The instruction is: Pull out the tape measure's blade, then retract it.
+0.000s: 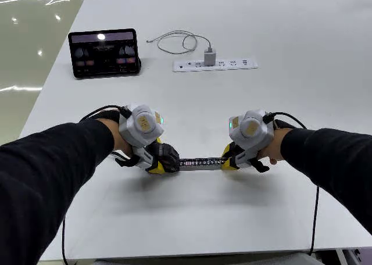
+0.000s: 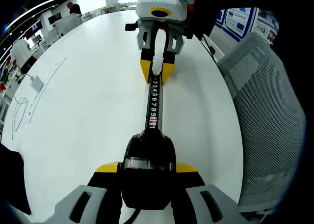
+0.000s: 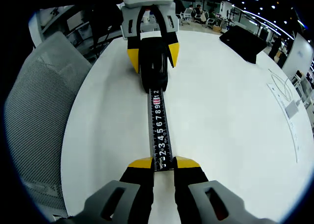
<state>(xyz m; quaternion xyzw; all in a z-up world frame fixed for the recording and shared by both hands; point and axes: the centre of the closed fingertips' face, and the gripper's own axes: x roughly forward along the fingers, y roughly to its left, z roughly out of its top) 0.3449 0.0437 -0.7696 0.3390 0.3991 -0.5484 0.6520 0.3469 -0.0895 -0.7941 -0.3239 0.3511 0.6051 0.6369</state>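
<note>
Black case clamped, blade numerals legible

White table carries a tablet, power strip and cable.

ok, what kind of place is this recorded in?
Probably an open-plan office or lab: a large white worktable, a grey mesh office chair beside it, a white power strip with a white charger plugged in, and people at further desks behind.
</note>
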